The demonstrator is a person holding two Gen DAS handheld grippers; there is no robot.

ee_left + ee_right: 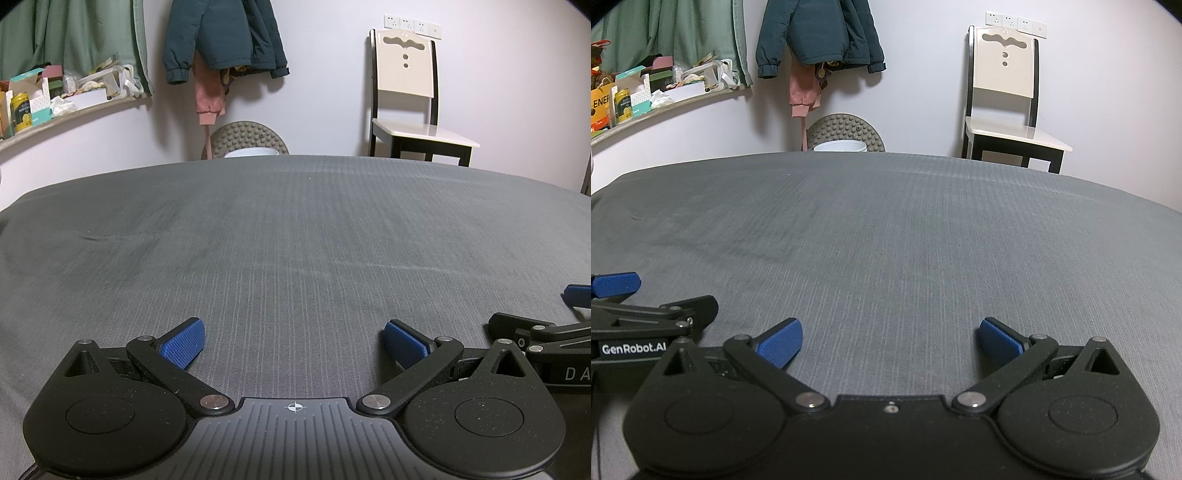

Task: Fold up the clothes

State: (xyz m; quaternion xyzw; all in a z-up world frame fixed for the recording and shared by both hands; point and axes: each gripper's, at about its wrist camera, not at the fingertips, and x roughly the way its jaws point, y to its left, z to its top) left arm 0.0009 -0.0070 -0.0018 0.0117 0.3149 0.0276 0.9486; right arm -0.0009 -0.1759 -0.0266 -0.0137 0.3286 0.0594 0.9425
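Observation:
My left gripper [294, 341] is open, its blue pads [183, 343] spread wide just above a grey striped bedsheet [295, 229]. My right gripper [890, 341] is open in the same way over the bedsheet [886, 229]. The two grippers sit side by side near the front edge. The right gripper [543, 332] shows at the right edge of the left wrist view, and the left gripper [646, 317] at the left edge of the right wrist view. No garment lies on the sheet in either view. Nothing is between either pair of fingers.
A dark teal jacket [221, 37] and a pink garment [210, 92] hang on the far wall. A cream chair [410, 99] stands beyond the bed at the right. A cluttered shelf [55, 96] runs along the left wall. A round studded disc [249, 140] and white bucket [839, 147] sit behind the bed.

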